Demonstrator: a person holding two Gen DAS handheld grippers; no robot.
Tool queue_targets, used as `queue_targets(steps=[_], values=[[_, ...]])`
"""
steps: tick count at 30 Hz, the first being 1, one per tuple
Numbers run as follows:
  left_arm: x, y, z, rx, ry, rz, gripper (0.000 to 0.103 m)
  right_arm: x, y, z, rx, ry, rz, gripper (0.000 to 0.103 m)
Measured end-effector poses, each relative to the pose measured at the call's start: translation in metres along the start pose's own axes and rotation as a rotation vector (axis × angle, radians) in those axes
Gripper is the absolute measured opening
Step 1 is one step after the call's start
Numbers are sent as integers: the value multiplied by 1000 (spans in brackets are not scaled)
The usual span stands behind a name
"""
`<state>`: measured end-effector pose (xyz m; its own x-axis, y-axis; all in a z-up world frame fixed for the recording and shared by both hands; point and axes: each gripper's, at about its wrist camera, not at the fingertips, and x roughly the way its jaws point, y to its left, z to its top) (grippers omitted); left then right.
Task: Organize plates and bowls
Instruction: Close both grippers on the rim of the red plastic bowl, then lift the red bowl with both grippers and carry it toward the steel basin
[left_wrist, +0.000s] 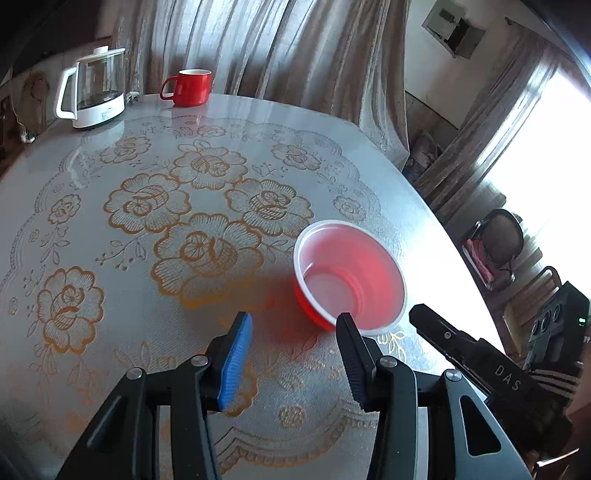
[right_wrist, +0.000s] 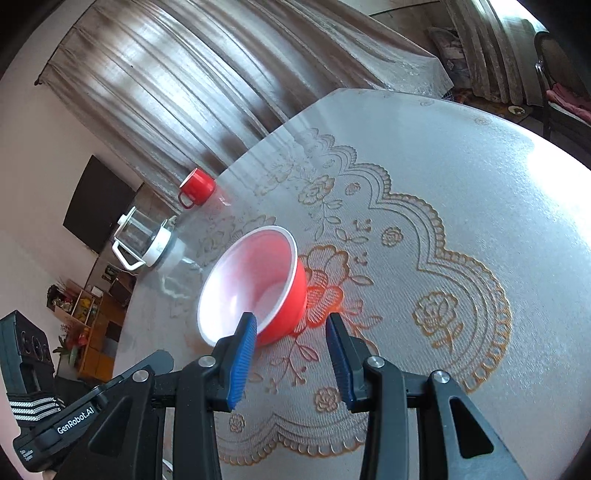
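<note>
Bowl (left_wrist: 349, 275) sat upright on the tabletop (left_wrist: 147, 221), just ahead and right of the left gripper (left_wrist: 295, 325), whose jaws stood partly apart with nothing between them. Right gripper (right_wrist: 291, 325) was half-spread and empty too, the bowl ahead on its left. Probably best for one gripper to straddle the near rim, one finger inside, and pinch gently, since thin plastic like that likely flexes and skids.

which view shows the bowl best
The left wrist view: the bowl sits upright, with its whole inside and most of its rim clear. In the right wrist view the bowl looks tilted by the lens, and a finger covers part of its rim.
</note>
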<state>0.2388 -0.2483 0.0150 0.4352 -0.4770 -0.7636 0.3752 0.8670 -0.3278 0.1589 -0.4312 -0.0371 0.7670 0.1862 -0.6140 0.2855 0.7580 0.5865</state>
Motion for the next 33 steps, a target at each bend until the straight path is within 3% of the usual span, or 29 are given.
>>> queue_targets(steps=[5, 8, 10, 12, 16, 24, 33], values=[[25, 4, 17, -66, 18, -40, 47, 17, 7, 13, -18, 1, -12, 38], [41, 3, 23, -99, 43, -76, 47, 27, 11, 14, -36, 8, -25, 29], [47, -1, 21, -89, 55, -94, 34, 33, 12, 11, -43, 26, -22, 22], [45, -5, 17, -60, 32, -87, 34, 36, 14, 7, -61, 36, -28, 19], [33, -4, 11, -49, 21, -103, 34, 29, 15, 3, -76, 27, -39, 19], [-9, 11, -12, -82, 9, -99, 35, 9, 29, -17, -85, 45, 26, 20], [-61, 14, -45, -10, -60, -31, 35, -5, 52, -51, -114, 80, 66, 20]])
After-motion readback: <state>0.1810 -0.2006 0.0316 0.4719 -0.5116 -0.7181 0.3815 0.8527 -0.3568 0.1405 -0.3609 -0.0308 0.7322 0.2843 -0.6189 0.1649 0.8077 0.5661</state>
